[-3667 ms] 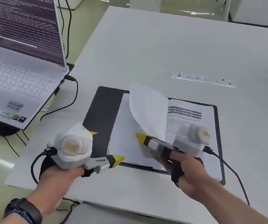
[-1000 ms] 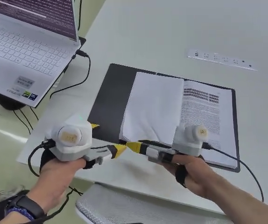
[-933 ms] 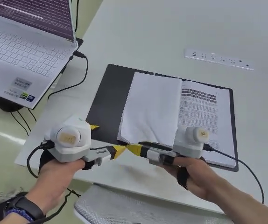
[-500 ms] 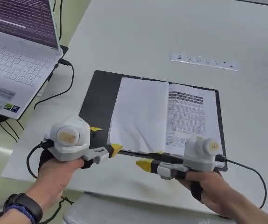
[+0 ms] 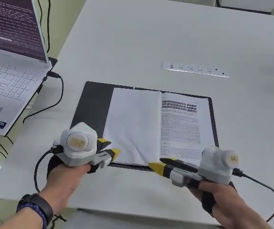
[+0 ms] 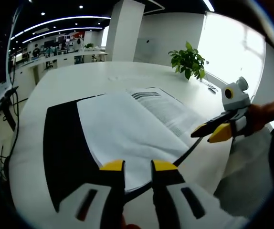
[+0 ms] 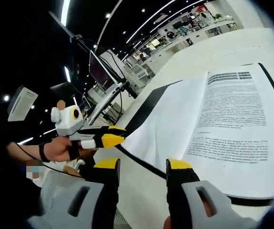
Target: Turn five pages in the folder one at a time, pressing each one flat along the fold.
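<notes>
One black folder lies open and flat on the white table, its spine running away from the person. Two facing pages show: a blank white one on the left and a printed one on the right, with a dark block of text at its top. Both lie flat, and a strip of bare black cover shows to the left of the blank page.

Two grippers are held low at the folder's near edge. The left gripper sits by the near left corner of the folder, and its yellow tips point across toward the other one. In its own view the left gripper has its two jaws a narrow gap apart with nothing between them, and the right gripper comes in from the right. The right gripper hovers just before the near edge, below the printed page. In its own view the right gripper has its jaws spread wider, also with nothing held. Whether either one touches the folder cannot be told.

One open laptop stands at the far left, with one black cable trailing over the table edge. One power strip lies beyond the folder. One watch is on the left wrist, and one potted plant stands far off
</notes>
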